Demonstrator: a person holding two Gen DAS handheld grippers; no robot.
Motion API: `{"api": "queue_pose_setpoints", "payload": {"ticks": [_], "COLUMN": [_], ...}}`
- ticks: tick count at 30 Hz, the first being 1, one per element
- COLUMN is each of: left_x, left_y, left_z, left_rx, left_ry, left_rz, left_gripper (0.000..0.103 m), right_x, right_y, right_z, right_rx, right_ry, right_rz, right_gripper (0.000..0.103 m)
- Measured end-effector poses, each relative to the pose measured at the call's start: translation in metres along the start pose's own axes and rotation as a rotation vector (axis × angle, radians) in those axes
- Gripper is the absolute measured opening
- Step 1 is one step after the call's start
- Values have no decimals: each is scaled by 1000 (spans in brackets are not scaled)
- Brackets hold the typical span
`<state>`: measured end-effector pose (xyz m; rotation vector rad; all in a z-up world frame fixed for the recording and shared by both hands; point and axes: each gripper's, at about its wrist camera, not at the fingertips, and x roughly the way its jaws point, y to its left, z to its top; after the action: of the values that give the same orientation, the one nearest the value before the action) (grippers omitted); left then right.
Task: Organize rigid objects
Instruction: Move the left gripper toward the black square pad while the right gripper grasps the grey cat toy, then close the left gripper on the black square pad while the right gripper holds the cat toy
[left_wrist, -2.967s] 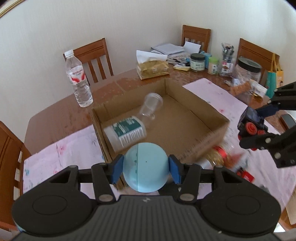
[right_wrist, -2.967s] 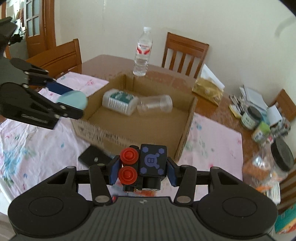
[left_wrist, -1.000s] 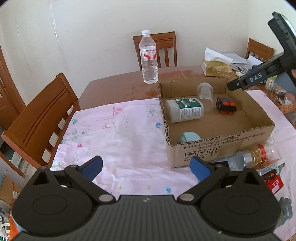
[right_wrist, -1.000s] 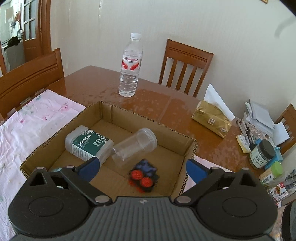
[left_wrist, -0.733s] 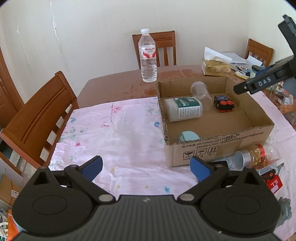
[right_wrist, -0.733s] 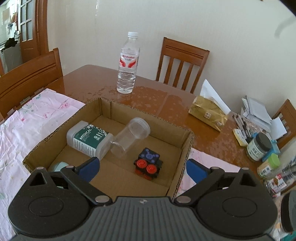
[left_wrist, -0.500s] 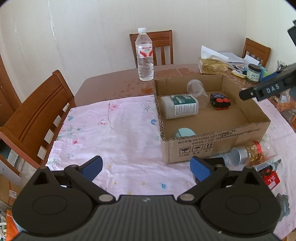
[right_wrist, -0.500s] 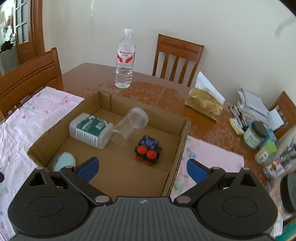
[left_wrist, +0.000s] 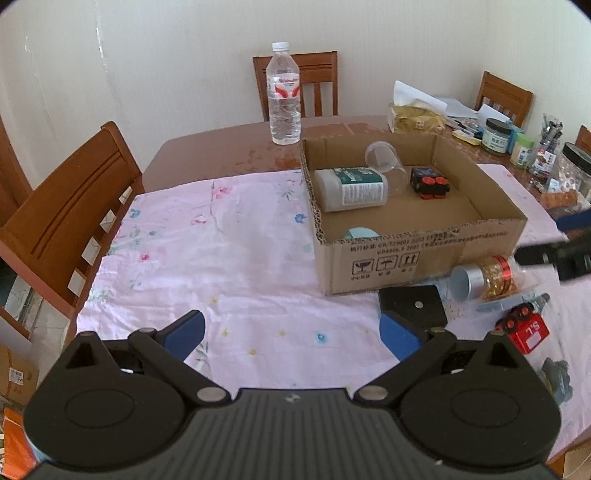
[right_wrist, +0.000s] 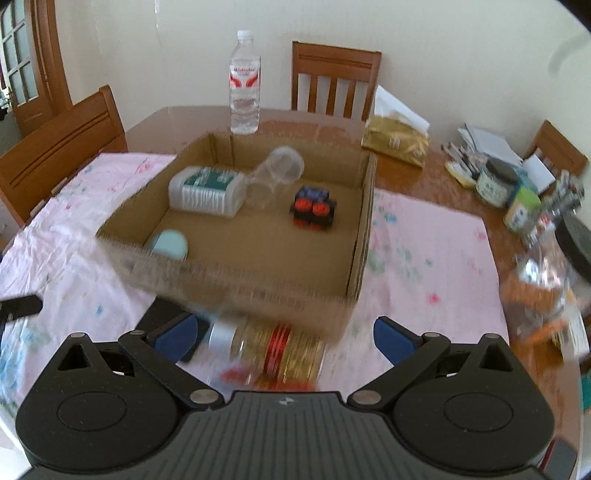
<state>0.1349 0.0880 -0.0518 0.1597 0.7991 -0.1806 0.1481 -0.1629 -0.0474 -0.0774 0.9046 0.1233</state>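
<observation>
A cardboard box (left_wrist: 421, 254) (right_wrist: 364, 236) on the pink cloth holds a white medical bottle (left_wrist: 351, 188) (right_wrist: 207, 194), a clear jar (left_wrist: 384, 166) (right_wrist: 277, 173), a black cube with red buttons (left_wrist: 428, 181) (right_wrist: 313, 208) and a light blue round piece (left_wrist: 360, 233) (right_wrist: 169, 244). A gold jar with a silver lid (left_wrist: 484, 275) (right_wrist: 275, 350) lies in front of the box. My left gripper (left_wrist: 291, 332) is open and empty over the cloth. My right gripper (right_wrist: 282, 338) is open, its jaws either side of the gold jar; it also shows in the left wrist view (left_wrist: 554, 247).
A black flat block (left_wrist: 412, 308) and a red toy (left_wrist: 522, 326) lie near the gold jar. A water bottle (left_wrist: 283, 96) stands behind the box. Jars, papers and a tissue pack (left_wrist: 415, 118) crowd the far right. Wooden chairs (left_wrist: 66, 218) surround the table.
Both grippers let go of their objects into the box and pulled back open. My right gripper has dropped down in front of the box to the gold jar.
</observation>
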Motion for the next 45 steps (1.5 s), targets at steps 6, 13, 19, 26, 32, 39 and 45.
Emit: {"api": "queue_pose_setpoints", "payload": {"ticks": [6, 13, 19, 26, 32, 39, 45], "left_x": [0, 1, 9, 17, 32, 68, 93], "left_y": [-5, -21, -28, -38, -49, -64, -80], "left_z": [-5, -12, -23, -26, -18, -7, -2], "left_rx": [41, 115, 136, 153, 154, 100, 84], "left_ry": [1, 6, 51, 88, 100, 138, 141], "left_rz": [-52, -125, -149, -166, -180, -192, -170], "left_gripper": [101, 101, 101, 100, 100, 100, 100], "right_x": [-17, -25, -17, 0, 4, 3, 2], "right_y": [15, 30, 36, 37, 37, 37, 38], "right_z": [-39, -84, -116, -126, -131, -133, -134], "right_rx": [29, 68, 114, 142, 157, 150, 150], "right_ry": [33, 83, 142, 150, 128, 107, 105], "right_rz": [-17, -46, -61, -100, -110, -108, -109], "right_gripper": [103, 103, 103, 103, 103, 103, 103]}}
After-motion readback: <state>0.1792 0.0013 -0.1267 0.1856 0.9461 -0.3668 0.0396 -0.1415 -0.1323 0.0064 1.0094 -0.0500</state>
